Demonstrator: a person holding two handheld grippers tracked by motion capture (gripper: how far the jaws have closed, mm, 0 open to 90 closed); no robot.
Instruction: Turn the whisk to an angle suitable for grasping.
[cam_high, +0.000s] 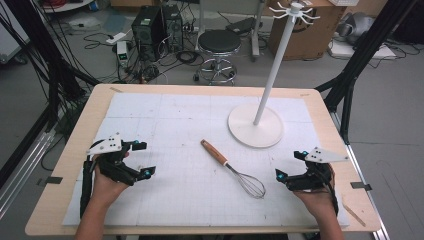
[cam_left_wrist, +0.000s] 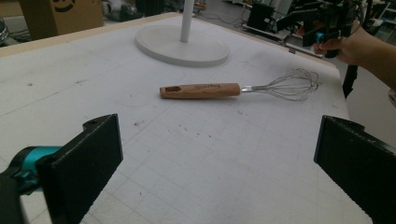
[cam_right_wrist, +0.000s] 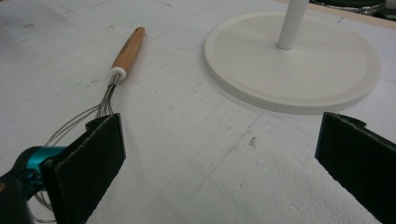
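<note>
Both my left claw (cam_high: 142, 159) and right claw (cam_high: 290, 165) gape empty; the wooden-handled wire whisk (cam_high: 233, 168) could roll away if nudged; its thin loops might bend against the white-matted counter (cam_high: 165, 120).

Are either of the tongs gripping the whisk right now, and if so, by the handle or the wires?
Neither. Left tongs and right tongs are open and empty; the whisk lies free on the mat between them.

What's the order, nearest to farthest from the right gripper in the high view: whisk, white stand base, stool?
From the right gripper:
1. Whisk, just to its left on the mat.
2. White stand base, farther up the table.
3. Stool, on the floor beyond the table.
</note>
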